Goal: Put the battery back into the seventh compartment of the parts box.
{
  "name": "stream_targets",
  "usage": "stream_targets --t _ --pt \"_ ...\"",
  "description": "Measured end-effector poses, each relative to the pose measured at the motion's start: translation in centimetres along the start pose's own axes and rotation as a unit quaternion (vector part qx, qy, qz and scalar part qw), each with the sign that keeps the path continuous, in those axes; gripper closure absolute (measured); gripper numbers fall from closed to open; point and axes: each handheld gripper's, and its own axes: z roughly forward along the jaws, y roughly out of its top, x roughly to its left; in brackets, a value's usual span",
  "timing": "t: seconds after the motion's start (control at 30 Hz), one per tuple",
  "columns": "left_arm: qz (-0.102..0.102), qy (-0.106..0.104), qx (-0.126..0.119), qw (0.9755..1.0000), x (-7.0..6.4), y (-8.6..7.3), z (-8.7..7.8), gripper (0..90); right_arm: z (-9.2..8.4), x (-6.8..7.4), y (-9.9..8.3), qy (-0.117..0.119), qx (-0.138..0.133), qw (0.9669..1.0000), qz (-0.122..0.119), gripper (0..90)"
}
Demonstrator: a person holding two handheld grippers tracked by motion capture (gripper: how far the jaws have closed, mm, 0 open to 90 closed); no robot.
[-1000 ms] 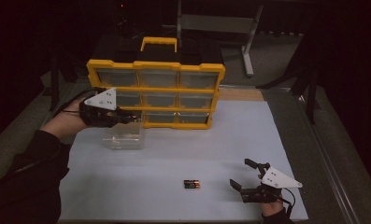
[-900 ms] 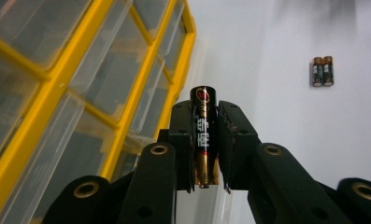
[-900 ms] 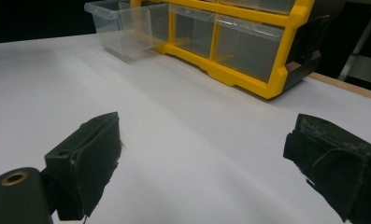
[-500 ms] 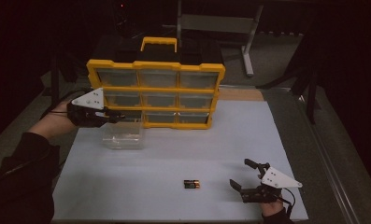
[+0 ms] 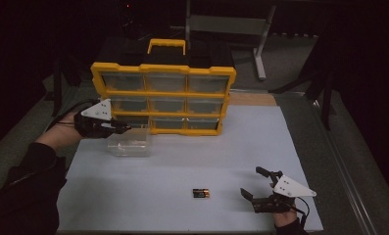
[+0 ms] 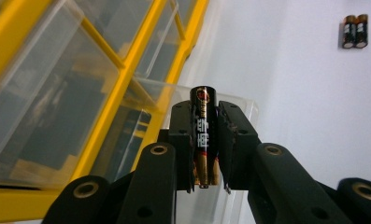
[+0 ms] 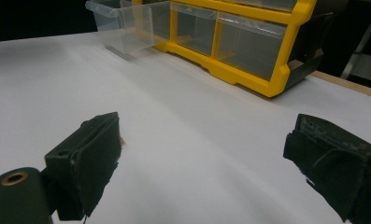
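Note:
My left gripper [image 5: 125, 128] is shut on a black and gold battery [image 6: 203, 128], which stands upright between its pads [image 6: 183, 126]. It hovers just above the near left rim of a clear plastic drawer [image 5: 129, 142] that stands on the white table in front of the yellow organizer [image 5: 162, 98]. The drawer [image 6: 241, 105] shows right behind the held battery. A pair of batteries [image 5: 201, 193] lies at the table's front middle. My right gripper [image 5: 258, 185] rests open to the right of that pair, with nothing between its fingers [image 7: 92, 158].
The organizer [image 7: 248, 70] has several clear drawers in a yellow frame and a yellow handle on top. The white table sheet [image 5: 241, 142] runs to a wooden strip at the back right. The room beyond the table is dark, with a metal stand [image 5: 260, 44] behind.
My left gripper has drifted left and sunk lower over the clear drawer, still holding the battery. The right gripper and the loose battery pair have not moved.

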Motion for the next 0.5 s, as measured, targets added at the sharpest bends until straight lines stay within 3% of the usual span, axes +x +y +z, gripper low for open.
stream_targets --t 0.13,0.33,0.5 --pt "-0.003 -0.012 0.017 0.9998 0.0 -0.5 1.1 75.6 0.0 0.0 0.0 0.0 0.0 1.0 0.0 8.9" --pt "-0.013 -0.011 0.045 0.9988 0.0 -0.9 2.2 75.5 0.0 0.0 0.0 0.0 0.002 1.0 0.001 8.9" --pt "-0.016 -0.024 0.084 0.9961 -0.3 -0.9 3.6 75.5 0.0 0.0 0.0 0.0 0.003 1.0 0.001 8.9"
